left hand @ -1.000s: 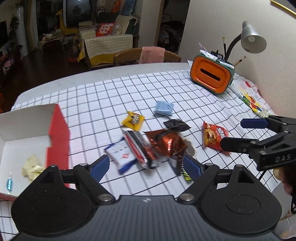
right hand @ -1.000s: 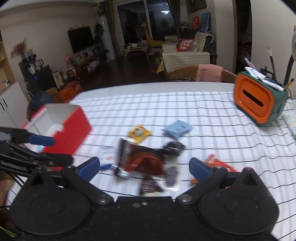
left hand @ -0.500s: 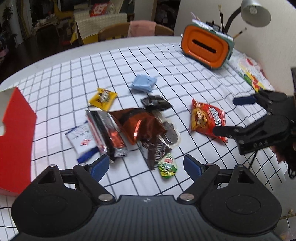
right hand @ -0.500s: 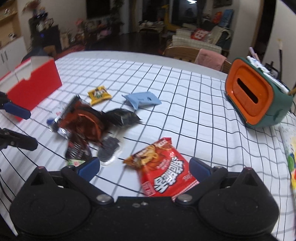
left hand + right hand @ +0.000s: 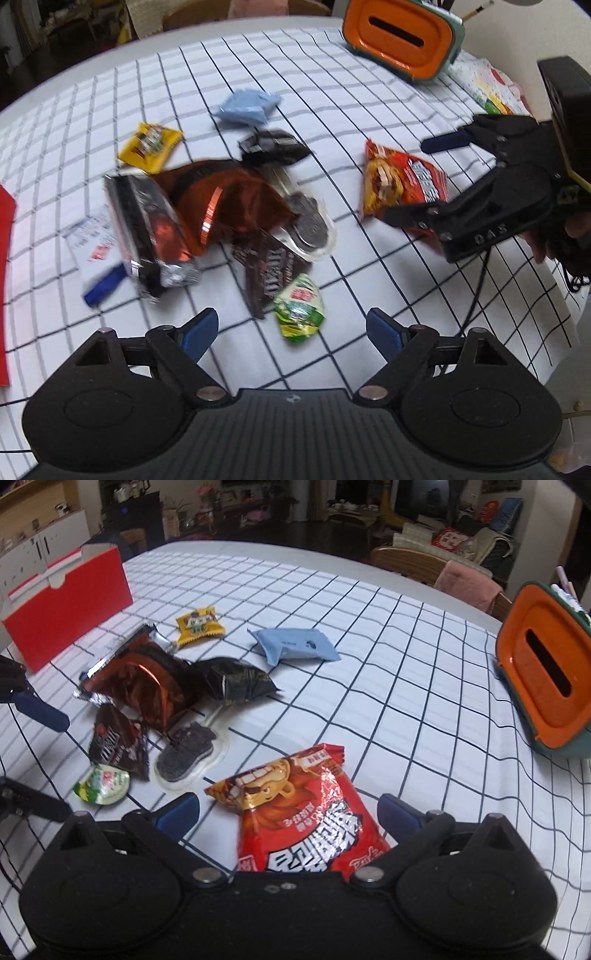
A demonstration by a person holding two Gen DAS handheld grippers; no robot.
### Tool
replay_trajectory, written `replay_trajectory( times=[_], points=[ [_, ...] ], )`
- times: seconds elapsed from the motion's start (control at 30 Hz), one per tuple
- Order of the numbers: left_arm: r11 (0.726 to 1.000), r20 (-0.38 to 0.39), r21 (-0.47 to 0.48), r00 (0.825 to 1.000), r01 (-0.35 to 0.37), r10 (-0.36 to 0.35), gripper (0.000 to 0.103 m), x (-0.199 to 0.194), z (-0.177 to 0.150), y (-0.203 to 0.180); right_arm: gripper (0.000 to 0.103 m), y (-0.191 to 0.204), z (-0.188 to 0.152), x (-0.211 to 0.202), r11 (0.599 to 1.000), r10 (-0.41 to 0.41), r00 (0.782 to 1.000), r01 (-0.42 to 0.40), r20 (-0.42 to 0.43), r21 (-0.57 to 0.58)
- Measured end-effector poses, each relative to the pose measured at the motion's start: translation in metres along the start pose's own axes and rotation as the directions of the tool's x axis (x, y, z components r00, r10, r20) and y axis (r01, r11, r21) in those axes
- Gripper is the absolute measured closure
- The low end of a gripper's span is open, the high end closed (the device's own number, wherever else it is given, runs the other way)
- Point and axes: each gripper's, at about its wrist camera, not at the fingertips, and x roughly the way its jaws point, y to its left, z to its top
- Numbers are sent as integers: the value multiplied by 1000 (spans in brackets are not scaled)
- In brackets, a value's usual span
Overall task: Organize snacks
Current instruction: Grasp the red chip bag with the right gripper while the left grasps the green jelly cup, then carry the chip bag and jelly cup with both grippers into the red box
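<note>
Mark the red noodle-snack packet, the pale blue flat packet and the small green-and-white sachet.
red noodle-snack packet (image 5: 306,812): right wrist view, middle of printed front.
pale blue flat packet (image 5: 295,647): right wrist view, centre of wrapper.
small green-and-white sachet (image 5: 300,307): left wrist view, centre of label.

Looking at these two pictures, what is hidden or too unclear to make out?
- Red cardboard box: contents hidden by its wall, right view; cut off in left view.
- Red snack packet: lower end behind the right gripper.
- White sachet: print blurred, left view.

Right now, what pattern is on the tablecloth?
White tablecloth with a dark grid of squares, clearest in the right wrist view.
</note>
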Motion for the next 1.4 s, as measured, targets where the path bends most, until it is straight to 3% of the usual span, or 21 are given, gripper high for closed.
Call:
replay_trajectory(
  times=[0.07, 0.2, 0.37, 0.7, 0.9, 1.4],
  points=[
    [1000, -17, -2, 1000, 3, -3, 17, 7, 1, -1, 0, -2, 0, 5, 1000, -5, 1000, 5, -9, -12],
    [1000, -53, -11, 999, 7, -8, 42, 19, 4, -3, 0, -3, -1, 13, 1000, 4, 1000, -5, -24, -30],
    [1000, -56, 15, 998, -20, 20, 50, 26, 7, -8, 4, -5, 0, 18, 999, 19, 1000, -19, -22, -26],
    [999, -52, 31, 998, -38, 39, 74, 25, 8, -7, 31, -2, -5, 9, 999, -29, 1000, 29, 2, 27],
    [999, -50, 26, 998, -30, 31, 75, 22, 4, -7, 42, 10, -10, -2, 992, -86, 996, 84, 13, 95],
    [999, 3, -41, 1000, -4, 5, 75, -13, -17, 17, 43, 46, -19, -49, 966, -130, 991, 119, 35, 231]
  ],
)
